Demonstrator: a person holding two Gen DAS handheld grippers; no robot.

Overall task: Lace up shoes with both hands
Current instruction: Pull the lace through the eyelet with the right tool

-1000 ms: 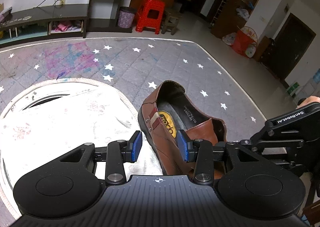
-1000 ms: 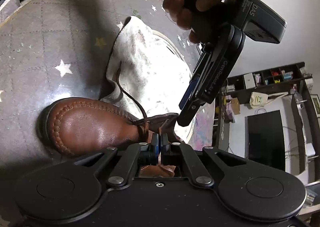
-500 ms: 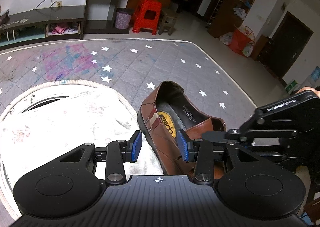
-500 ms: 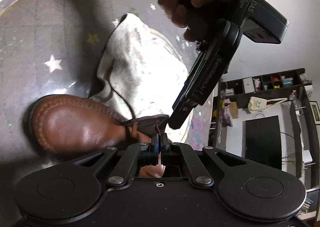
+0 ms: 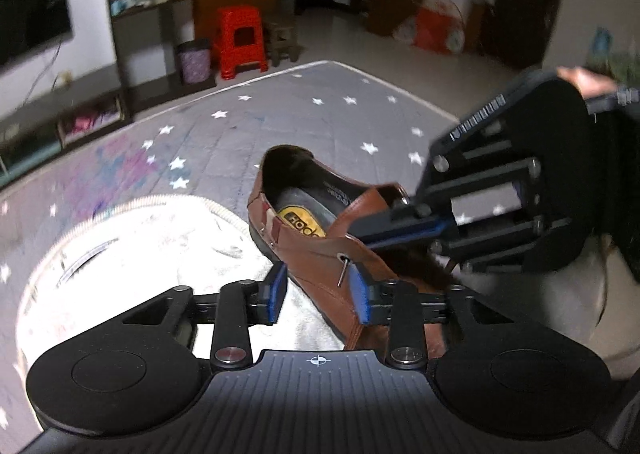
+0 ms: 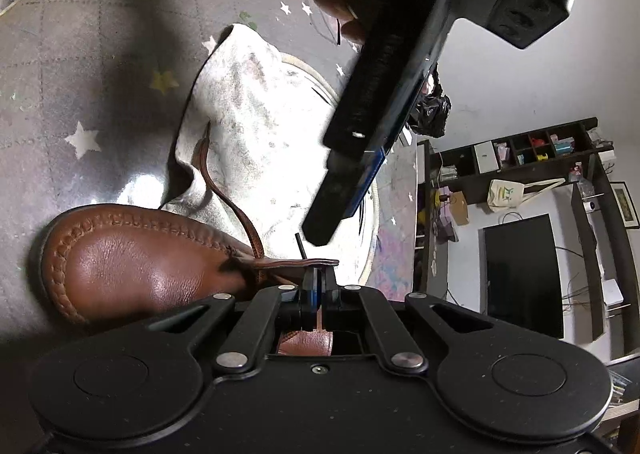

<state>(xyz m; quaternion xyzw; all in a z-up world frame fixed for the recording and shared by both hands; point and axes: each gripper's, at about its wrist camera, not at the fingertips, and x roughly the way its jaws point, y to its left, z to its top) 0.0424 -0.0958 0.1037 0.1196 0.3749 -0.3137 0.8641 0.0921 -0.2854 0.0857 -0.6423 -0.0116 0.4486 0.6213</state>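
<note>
- The brown shoe lies on the grey star mat, its side touching a white cloth.
- The right gripper has its fingers squeezed tight on the shoe's leather flap, likely to hold the lace hole steady.
- A lace tip pokes out of that hole.
- The left gripper has been closing; its fingers now stand narrow on either side of the lace tip, not touching it, probably ready to pinch and pull.
- The rest of the lace trails over the cloth.
</note>
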